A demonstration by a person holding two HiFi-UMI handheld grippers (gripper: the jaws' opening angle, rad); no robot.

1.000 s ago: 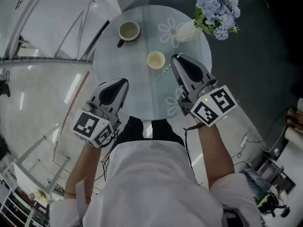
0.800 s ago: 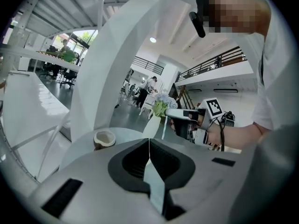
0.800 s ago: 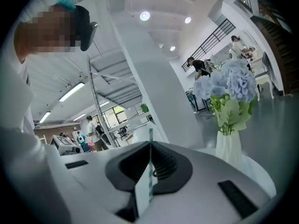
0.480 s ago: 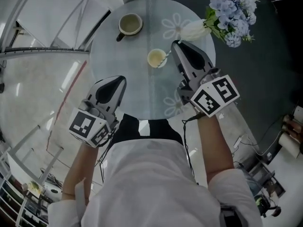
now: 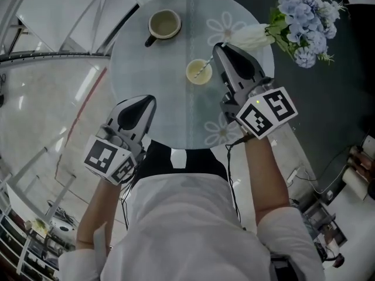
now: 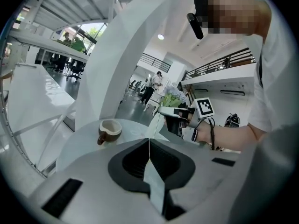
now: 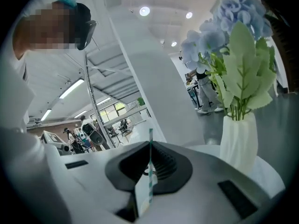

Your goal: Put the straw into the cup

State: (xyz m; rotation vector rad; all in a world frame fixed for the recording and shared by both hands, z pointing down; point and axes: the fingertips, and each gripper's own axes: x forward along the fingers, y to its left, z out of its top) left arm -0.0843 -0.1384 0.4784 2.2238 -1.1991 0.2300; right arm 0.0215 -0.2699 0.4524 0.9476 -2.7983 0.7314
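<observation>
Round glass bench [image 5: 146, 69]: your right gripper [image 5: 218, 50], fingers clamped on the straw [image 5: 206, 67], has swung its lower end into the cup [image 5: 198, 72] just beside the fingertips. Probably only release remains. Left gripper [image 5: 147, 103] fingers together, empty.

White shirt [image 5: 193, 215], grey grippers [image 5: 153, 99] [image 5: 215, 48], black cables [image 5: 231, 168]

The straw [image 7: 150, 162] is striped in teal and white. The cup [image 5: 198, 72] is coloured pale cream; the mug [image 5: 163, 23] is cream inside, brown outside. White daisies are printed on the grey-blue table [image 5: 146, 63]. Blue flowers [image 5: 307, 16] with green leaves are set off by a white vase [image 5: 249, 37]. Black-and-white squares are patterned on the grey left gripper [image 5: 149, 102] and right gripper [image 5: 218, 49].
</observation>
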